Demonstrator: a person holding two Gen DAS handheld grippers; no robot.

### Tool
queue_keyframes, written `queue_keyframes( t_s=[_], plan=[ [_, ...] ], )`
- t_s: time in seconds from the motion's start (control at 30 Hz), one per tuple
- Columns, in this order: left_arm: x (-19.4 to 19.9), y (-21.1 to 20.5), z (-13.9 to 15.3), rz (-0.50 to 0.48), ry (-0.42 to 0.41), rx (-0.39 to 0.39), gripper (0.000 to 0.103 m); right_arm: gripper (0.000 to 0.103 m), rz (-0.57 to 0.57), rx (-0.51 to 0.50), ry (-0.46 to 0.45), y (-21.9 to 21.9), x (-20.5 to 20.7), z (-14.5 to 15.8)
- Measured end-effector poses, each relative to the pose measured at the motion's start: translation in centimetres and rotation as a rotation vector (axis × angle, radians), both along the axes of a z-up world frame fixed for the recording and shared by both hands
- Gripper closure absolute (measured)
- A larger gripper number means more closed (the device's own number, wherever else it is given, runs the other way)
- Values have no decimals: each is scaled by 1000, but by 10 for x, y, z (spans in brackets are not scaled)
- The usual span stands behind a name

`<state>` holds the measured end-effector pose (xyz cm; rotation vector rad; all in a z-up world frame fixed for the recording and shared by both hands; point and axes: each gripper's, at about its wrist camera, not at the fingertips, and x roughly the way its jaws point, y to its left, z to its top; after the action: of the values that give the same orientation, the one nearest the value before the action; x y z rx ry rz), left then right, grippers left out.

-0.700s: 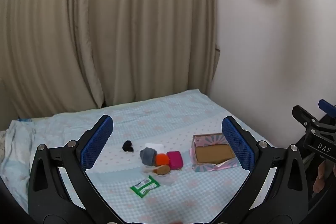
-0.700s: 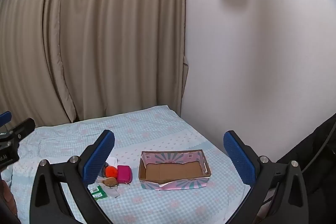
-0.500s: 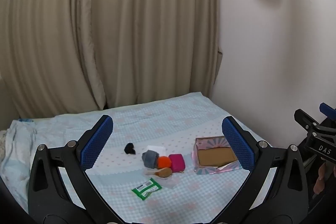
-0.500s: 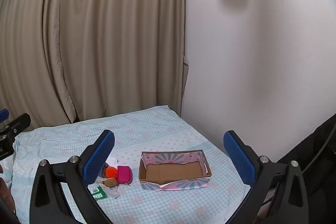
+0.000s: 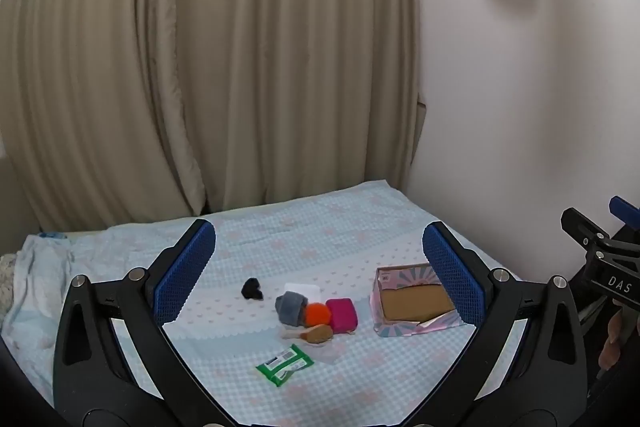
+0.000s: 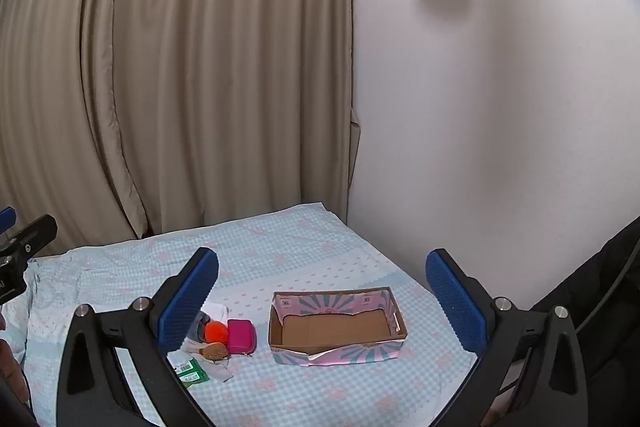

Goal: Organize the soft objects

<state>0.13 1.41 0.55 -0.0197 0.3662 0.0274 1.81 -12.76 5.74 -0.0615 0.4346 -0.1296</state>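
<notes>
A small heap of soft things lies on the bed: a grey roll [image 5: 291, 306], an orange pompom [image 5: 318, 314], a pink pouch [image 5: 342, 314], a brown plush piece [image 5: 318, 333], a white cloth [image 5: 303, 290], a black piece [image 5: 252, 289] and a green packet [image 5: 285, 365]. An empty pink-and-teal cardboard box [image 5: 414, 303] stands to their right; it also shows in the right wrist view [image 6: 336, 325]. My left gripper [image 5: 320, 275] is open, high above the heap. My right gripper [image 6: 322, 297] is open, above the box. Both are empty.
The bed has a light blue checked sheet [image 5: 312, 227]. Beige curtains [image 5: 200, 67] hang behind it and a white wall [image 5: 520, 107] runs along its right side. A bunched cloth [image 5: 36, 275] lies at the bed's left edge.
Both grippers have drifted slightly up and back, so the heap and box sit a little lower in view. Both remain open and empty. Nothing on the bed has moved.
</notes>
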Motion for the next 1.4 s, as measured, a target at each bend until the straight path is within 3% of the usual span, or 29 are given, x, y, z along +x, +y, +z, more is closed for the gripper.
queue_keyframes(
  t_s=[1.4],
  plan=[
    [-5,6,-4,-12,-16,-9,0,0,-14,33,-11,-3,3,-7]
  ],
)
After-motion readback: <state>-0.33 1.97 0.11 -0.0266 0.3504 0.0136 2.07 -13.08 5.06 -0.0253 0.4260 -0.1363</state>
